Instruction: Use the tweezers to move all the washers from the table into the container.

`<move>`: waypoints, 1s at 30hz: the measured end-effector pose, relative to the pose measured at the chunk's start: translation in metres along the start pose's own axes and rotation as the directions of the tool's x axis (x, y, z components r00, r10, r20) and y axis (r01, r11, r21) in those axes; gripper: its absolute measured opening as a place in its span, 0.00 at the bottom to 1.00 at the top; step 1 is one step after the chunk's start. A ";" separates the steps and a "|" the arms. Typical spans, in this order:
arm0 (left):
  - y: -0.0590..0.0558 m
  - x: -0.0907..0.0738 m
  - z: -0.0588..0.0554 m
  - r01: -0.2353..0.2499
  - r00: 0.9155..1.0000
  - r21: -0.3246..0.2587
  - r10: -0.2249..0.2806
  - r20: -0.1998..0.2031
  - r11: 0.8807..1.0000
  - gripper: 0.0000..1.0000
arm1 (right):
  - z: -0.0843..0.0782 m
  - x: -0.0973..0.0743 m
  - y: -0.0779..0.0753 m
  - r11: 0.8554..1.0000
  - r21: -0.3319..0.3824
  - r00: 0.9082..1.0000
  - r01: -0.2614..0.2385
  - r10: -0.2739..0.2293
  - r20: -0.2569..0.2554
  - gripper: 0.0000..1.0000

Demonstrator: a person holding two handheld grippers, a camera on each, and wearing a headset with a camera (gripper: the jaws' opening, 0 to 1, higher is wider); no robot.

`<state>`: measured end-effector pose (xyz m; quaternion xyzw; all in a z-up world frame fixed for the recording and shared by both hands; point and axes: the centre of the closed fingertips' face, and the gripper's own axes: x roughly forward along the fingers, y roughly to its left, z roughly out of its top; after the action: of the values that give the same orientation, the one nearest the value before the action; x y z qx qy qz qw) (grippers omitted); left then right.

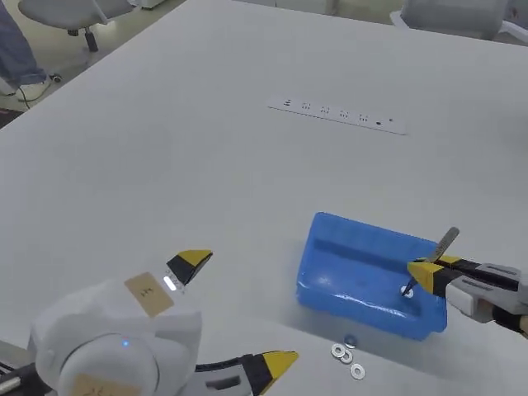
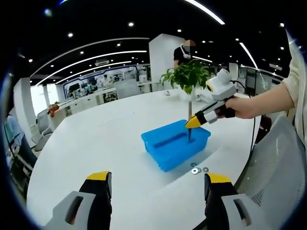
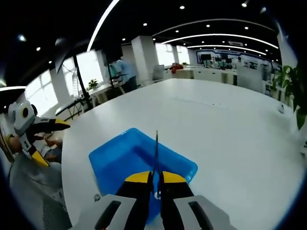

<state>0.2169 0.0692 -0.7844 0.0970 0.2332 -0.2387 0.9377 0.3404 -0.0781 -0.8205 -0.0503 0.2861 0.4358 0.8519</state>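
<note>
While near-upright in right tongs, tweezers tips-down into container.

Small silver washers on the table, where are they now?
In the head view, the small silver washers cluster on the white table at lower right, just outside the near wall of the blue plastic container, near the right gripper's metal tweezers.

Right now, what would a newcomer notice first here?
The bright blue container stands out on the white table, at the right of the head view. The right claw is shut on tweezers whose tips point down into it. A few washers lie just outside its near wall; the left claw hangs open, apart.
</note>
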 end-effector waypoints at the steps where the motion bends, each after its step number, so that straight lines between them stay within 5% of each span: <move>1: 0.000 0.000 0.000 0.000 1.000 0.000 0.000 0.000 1.000 0.80 | 0.001 0.000 0.001 1.000 -0.011 1.000 -0.006 0.006 0.004 0.04; 8: 0.000 0.000 -0.001 -0.001 1.000 -0.005 0.001 -0.002 1.000 0.80 | 0.015 -0.008 0.010 1.000 0.001 0.998 -0.017 0.017 0.056 0.04; 18: -0.001 0.000 -0.002 0.005 1.000 -0.003 -0.005 -0.006 1.000 0.80 | 0.035 -0.033 0.047 0.996 0.010 0.985 -0.086 0.083 0.150 0.03; 30: -0.002 0.000 -0.001 0.007 1.000 -0.004 -0.007 -0.005 1.000 0.79 | 0.017 -0.047 0.085 0.982 0.077 0.974 -0.174 0.160 0.162 0.03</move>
<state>0.2156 0.0680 -0.7859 0.0948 0.2365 -0.2414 0.9364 0.2609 -0.0533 -0.7678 0.0465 0.2419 0.4949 0.8333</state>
